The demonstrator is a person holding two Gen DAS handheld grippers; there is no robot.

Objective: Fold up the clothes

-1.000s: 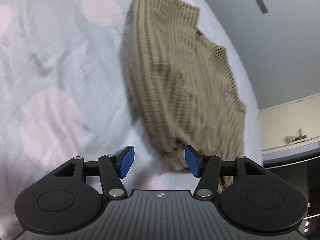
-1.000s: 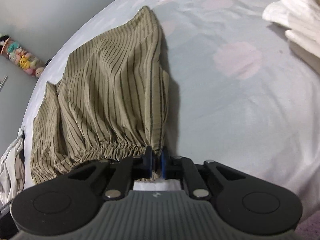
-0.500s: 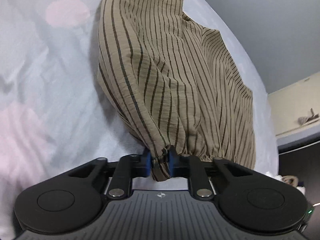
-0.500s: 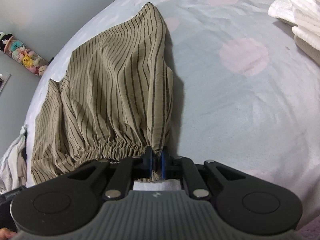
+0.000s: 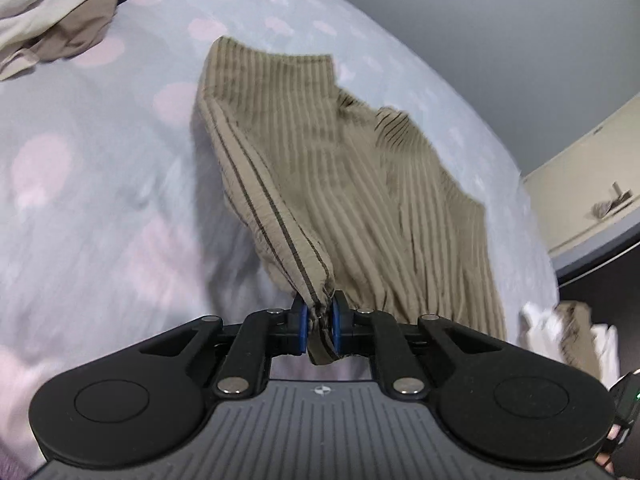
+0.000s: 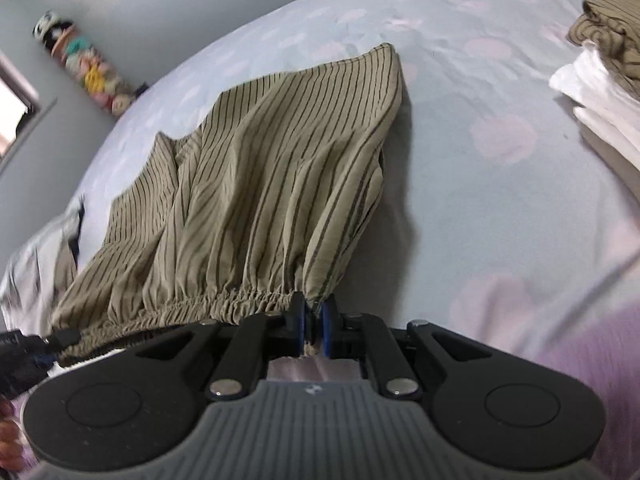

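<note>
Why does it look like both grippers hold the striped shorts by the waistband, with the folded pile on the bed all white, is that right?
Not quite. Both the left gripper and right gripper do pinch the striped shorts, but the right wrist view shows the folded pile has a striped garment on top.

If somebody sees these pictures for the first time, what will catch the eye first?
First, the olive striped garment, spread in the middle of the dotted bedsheet and pinched at its gathered waistband by both the left gripper and the right gripper. Next, the folded white and striped pile at the right edge.
</note>
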